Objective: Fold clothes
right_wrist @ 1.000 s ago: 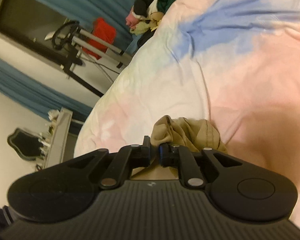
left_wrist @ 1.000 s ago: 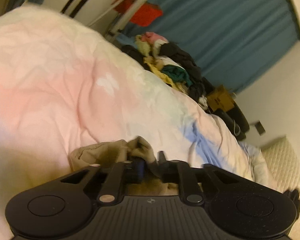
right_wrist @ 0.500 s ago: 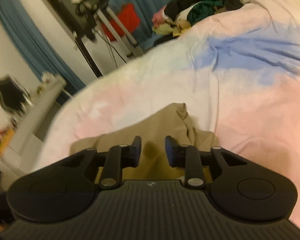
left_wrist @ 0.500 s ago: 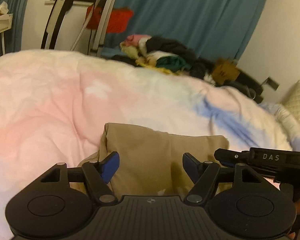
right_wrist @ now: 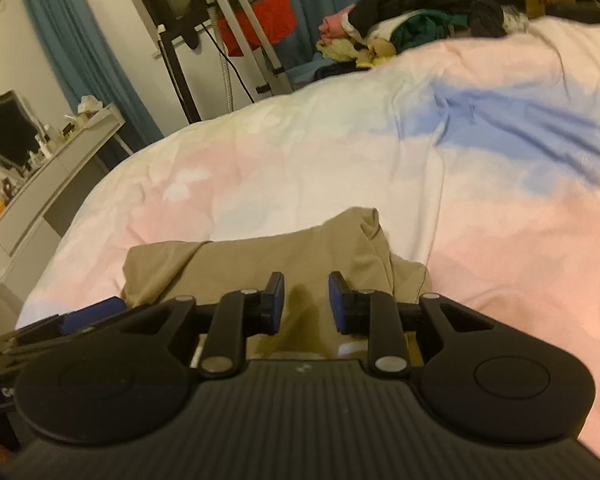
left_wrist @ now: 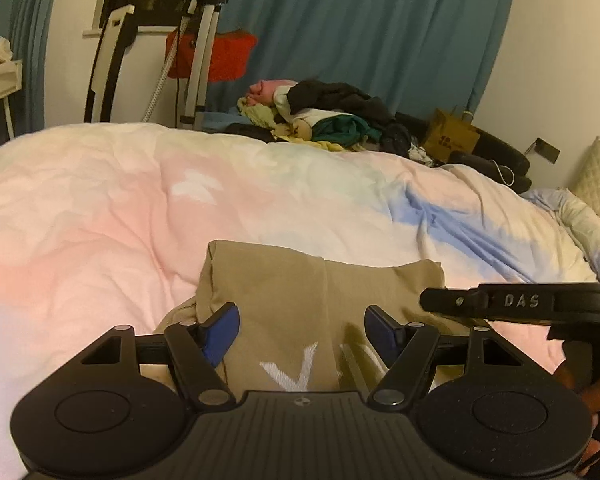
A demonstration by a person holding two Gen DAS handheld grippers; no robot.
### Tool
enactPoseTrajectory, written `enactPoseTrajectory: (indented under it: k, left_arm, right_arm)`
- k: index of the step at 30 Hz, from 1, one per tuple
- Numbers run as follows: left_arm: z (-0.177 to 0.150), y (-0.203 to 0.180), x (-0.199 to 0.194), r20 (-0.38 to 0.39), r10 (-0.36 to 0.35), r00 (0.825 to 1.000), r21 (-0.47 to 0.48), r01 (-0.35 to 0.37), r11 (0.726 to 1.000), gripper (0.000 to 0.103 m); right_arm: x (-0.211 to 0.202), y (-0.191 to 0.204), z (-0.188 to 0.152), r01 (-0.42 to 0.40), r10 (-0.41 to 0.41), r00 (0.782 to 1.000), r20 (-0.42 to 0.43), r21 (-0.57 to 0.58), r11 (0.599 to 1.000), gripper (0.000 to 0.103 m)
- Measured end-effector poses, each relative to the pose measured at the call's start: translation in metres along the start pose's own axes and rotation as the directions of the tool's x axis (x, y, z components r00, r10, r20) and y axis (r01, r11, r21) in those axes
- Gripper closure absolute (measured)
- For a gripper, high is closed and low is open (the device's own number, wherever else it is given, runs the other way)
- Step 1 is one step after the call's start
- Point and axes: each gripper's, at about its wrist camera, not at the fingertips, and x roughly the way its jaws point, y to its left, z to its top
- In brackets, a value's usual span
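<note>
A tan cotton garment folded into a flat slab with white lettering (left_wrist: 300,312) is seen on the pink, white and blue pastel duvet of the bed (left_wrist: 100,208), directly ahead of and under both claws, its long axis running left to right. The left claw (left_wrist: 302,330) is spread wide, nothing held, centred over it. The right claw (right_wrist: 306,302) is parted more narrowly, also empty, over the right half. Lettering is shown by the left view only; the bunched far right corner (right_wrist: 374,224) by the right. A mixed clothes heap (left_wrist: 324,120) is noted well beyond.

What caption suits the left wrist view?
Open left gripper poised over a folded tan garment on a pastel duvet.
</note>
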Motion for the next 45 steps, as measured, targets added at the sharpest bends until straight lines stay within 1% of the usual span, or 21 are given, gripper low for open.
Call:
enactPoseTrajectory:
  k: [5,9,11,13,15,18,20,21,24,25,27,29,32,35,37,38,39,40,41,43,45]
  left_arm:
    - [-0.009,-0.01,-0.027,-0.012,-0.006,1.0,0.014,0.006,1.0,0.028]
    - [-0.017,-0.018,-0.048,-0.022,-0.011,1.0,0.025,0.012,1.0,0.028]
    - [-0.022,-0.02,-0.053,-0.032,-0.012,0.999,0.023,0.013,1.0,0.028]
    - [-0.027,-0.022,-0.057,-0.042,-0.013,0.999,0.021,0.014,1.0,0.027]
    - [-0.032,-0.024,-0.06,-0.053,-0.014,0.999,0.018,0.015,1.0,0.025]
    - [-0.04,-0.027,-0.066,-0.068,-0.016,0.998,0.014,0.017,1.0,0.023]
    - [-0.043,-0.024,-0.076,-0.087,-0.046,0.995,-0.034,0.044,0.998,0.023]
    - [-0.045,-0.022,-0.082,-0.097,-0.083,0.992,-0.068,0.076,0.995,0.023]
    - [-0.052,-0.017,-0.096,-0.116,-0.196,0.974,-0.17,0.175,0.97,0.018]
    - [-0.054,-0.015,-0.094,-0.136,-0.211,0.968,-0.2,0.182,0.963,0.018]
    - [-0.056,-0.012,-0.08,-0.186,-0.227,0.956,-0.25,0.177,0.952,0.018]
    - [-0.058,-0.004,-0.061,-0.2,-0.246,0.949,-0.34,0.168,0.925,0.017]
    - [-0.063,0.012,-0.032,-0.224,-0.27,0.937,-0.495,0.129,0.859,0.016]
    - [-0.068,0.025,-0.023,-0.189,-0.258,0.947,-0.591,0.1,0.8,0.017]
    - [-0.069,0.035,-0.024,-0.152,-0.247,0.957,-0.639,0.096,0.763,0.019]
    - [-0.069,0.039,-0.025,-0.133,-0.241,0.961,-0.662,0.095,0.744,0.024]
    - [-0.07,0.043,-0.026,-0.125,-0.231,0.965,-0.672,0.089,0.736,0.034]
    - [-0.071,0.045,-0.027,-0.119,-0.22,0.968,-0.678,0.083,0.73,0.039]
    - [-0.071,0.046,-0.028,-0.115,-0.212,0.97,-0.676,0.08,0.733,0.041]
    - [-0.073,0.047,-0.029,-0.109,-0.198,0.974,-0.668,0.076,0.74,0.05]
    - [-0.071,0.046,-0.032,-0.09,-0.194,0.977,-0.657,0.088,0.749,0.057]
  right_arm:
    - [-0.041,0.005,-0.007,-0.016,0.014,0.999,0.035,0.038,0.999,0.076]
    - [-0.062,0.016,-0.023,0.011,-0.011,0.999,0.03,-0.014,1.0,0.076]
    - [-0.058,0.021,-0.034,0.032,-0.032,0.999,0.003,-0.049,0.998,0.076]
    - [-0.046,0.023,-0.045,0.056,-0.062,0.997,-0.055,-0.097,0.994,0.076]
    - [-0.034,0.02,-0.053,0.07,-0.08,0.992,-0.097,-0.108,0.992,0.077]
    - [-0.031,0.02,-0.053,0.076,-0.087,0.991,-0.101,-0.111,0.991,0.079]
    - [-0.031,0.02,-0.054,0.077,-0.088,0.991,-0.099,-0.111,0.991,0.079]
    - [-0.031,0.02,-0.055,0.077,-0.088,0.991,-0.098,-0.11,0.991,0.079]
    - [-0.031,0.019,-0.055,0.074,-0.083,0.992,-0.098,-0.091,0.993,0.078]
    - [-0.031,0.018,-0.054,0.074,-0.082,0.992,-0.1,-0.083,0.994,0.078]
    - [-0.03,0.017,-0.052,0.076,-0.082,0.991,-0.102,-0.07,0.995,0.078]
    - [-0.029,0.017,-0.051,0.076,-0.082,0.991,-0.103,-0.059,0.995,0.078]
    - [-0.028,0.016,-0.051,0.074,-0.078,0.992,-0.103,-0.048,0.996,0.078]
    - [-0.029,0.016,-0.051,0.071,-0.075,0.992,-0.101,-0.045,0.996,0.078]
    - [-0.028,0.016,-0.051,0.071,-0.075,0.992,-0.1,-0.044,0.997,0.078]
    - [-0.028,0.016,-0.051,0.071,-0.074,0.992,-0.101,-0.04,0.997,0.078]
    - [-0.028,0.015,-0.05,0.07,-0.073,0.992,-0.101,-0.035,0.997,0.078]
    - [-0.028,0.015,-0.05,0.07,-0.073,0.992,-0.101,-0.032,0.997,0.078]
    - [-0.028,0.014,-0.05,0.069,-0.071,0.992,-0.101,-0.029,0.997,0.078]
    - [-0.03,0.014,-0.048,0.065,-0.065,0.993,-0.102,-0.005,0.998,0.077]
    - [-0.039,0.012,-0.045,0.029,-0.023,0.995,-0.097,0.061,0.998,0.073]
